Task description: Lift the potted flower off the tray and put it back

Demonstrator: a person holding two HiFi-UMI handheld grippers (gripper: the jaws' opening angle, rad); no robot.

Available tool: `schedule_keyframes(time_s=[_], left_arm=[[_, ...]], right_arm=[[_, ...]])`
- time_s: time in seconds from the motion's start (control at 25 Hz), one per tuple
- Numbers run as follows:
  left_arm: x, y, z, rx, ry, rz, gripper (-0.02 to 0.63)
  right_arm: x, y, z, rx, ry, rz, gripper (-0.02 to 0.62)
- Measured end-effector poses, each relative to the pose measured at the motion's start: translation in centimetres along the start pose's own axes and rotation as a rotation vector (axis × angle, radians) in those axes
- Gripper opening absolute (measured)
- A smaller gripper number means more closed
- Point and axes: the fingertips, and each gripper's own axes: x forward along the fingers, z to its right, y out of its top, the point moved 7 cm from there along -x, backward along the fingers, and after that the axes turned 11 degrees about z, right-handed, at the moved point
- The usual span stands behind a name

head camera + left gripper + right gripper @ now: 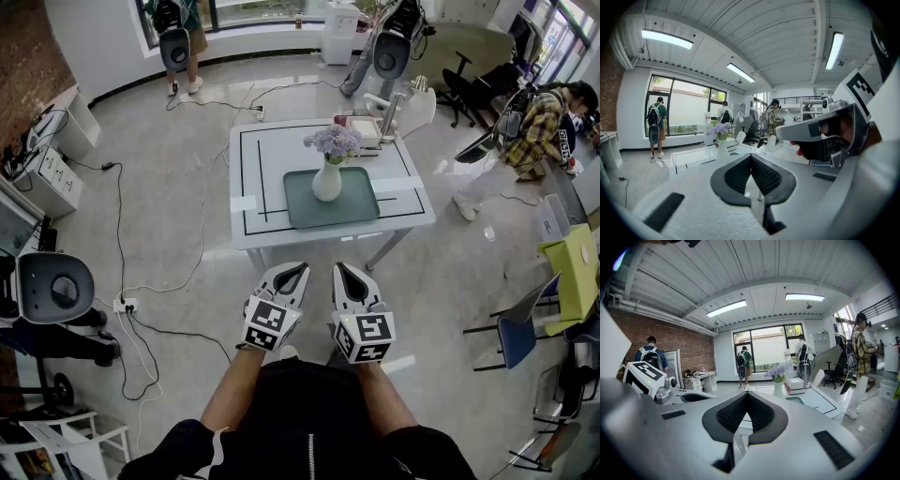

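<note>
The white table (272, 150) stands straight ahead of both sets of jaws and well apart from them, with bare floor (309, 253) between its near edge and the jaw tips. A green tray (354, 208) lies on the table top towards that near edge, in line with the gap between the 2 grippers.

The left gripper (300, 269) and the right gripper (340, 269) are held side by side, near each other but not touching, each pointing at the table and a little downward. In the left gripper view the 2 jaws meet at their tips, closed, with nothing between them. In the right gripper view the jaws are likewise pressed together at the tips and empty.

The potted flower (327, 176), a white vase with pale purple blooms, stands upright on the tray, beyond both pairs of jaws and untouched by either. In the left gripper view it shows past the jaw tips and a little to their left; in the right gripper view it shows past the tips and a little to their right.

A small stack of boxes (362, 129) sits on the table behind the flower, farther from the jaws than the tray.
</note>
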Motion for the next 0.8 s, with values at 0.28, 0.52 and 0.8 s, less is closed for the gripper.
schedule_keyframes(time_s=[0.28,0.52,0.8], left_arm=[[0.1,-0.3,-0.8,-0.007,-0.002,-0.003,0.006],[1.4,-0.1,-1.2,-0.031,-0.009,0.006,0.006],[5.1,-0.8,-1.8,-0.056,-0.024,-0.01,0.006]], right_arm=[[0.5,-0.2,-0.2,0.016,-0.005,0.015,0.006],[0.7,0.3,0.4,0.02,-0.023,0.025,0.006],[2.1,0.6,2.7,0.03,-0.037,0.019,0.006]])
